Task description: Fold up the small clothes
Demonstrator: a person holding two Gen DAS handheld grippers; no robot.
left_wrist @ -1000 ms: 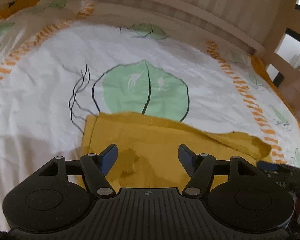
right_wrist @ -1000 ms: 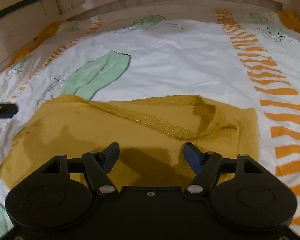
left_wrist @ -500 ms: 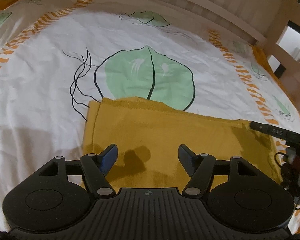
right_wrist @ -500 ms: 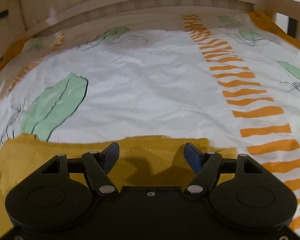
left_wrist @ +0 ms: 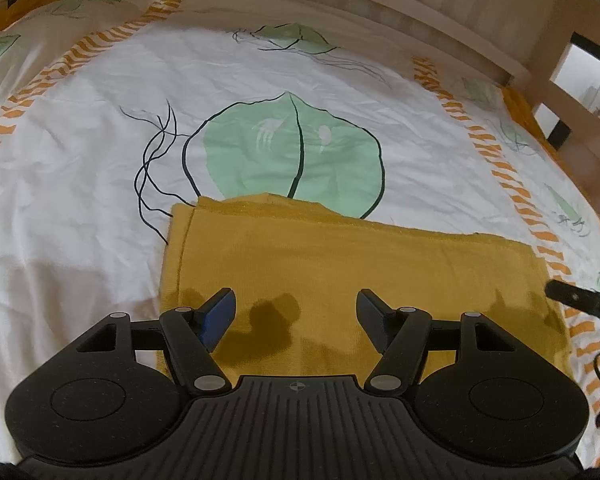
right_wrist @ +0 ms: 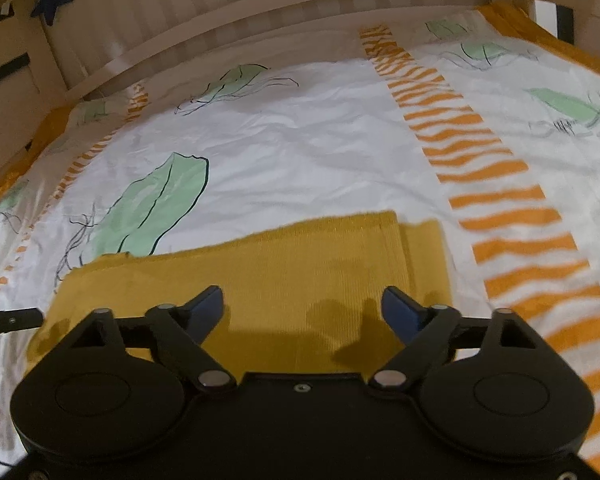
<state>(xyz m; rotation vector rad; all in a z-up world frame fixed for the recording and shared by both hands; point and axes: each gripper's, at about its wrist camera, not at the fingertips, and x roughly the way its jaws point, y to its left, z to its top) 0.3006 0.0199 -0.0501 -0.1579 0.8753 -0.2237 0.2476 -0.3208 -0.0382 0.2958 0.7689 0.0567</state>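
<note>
A mustard-yellow knit garment (left_wrist: 340,264) lies flat on the bed, folded into a rectangle with its far edge straight. My left gripper (left_wrist: 296,310) is open and empty, hovering over the garment's near left part. My right gripper (right_wrist: 302,306) is open and empty above the garment (right_wrist: 308,264) near its right end. The tip of the right gripper shows at the right edge of the left wrist view (left_wrist: 580,300). The left gripper's tip shows at the left edge of the right wrist view (right_wrist: 8,318).
The bed sheet (left_wrist: 100,128) is white with green leaf prints and orange striped bands (right_wrist: 480,168). A pale wooden slatted bed rail (left_wrist: 380,4) runs along the far side. A dark blue star (right_wrist: 52,0) hangs at the back left.
The garment's raised, draped far edge now lies flat as a neat rectangle. Both grippers have pulled back and stay open over it.
</note>
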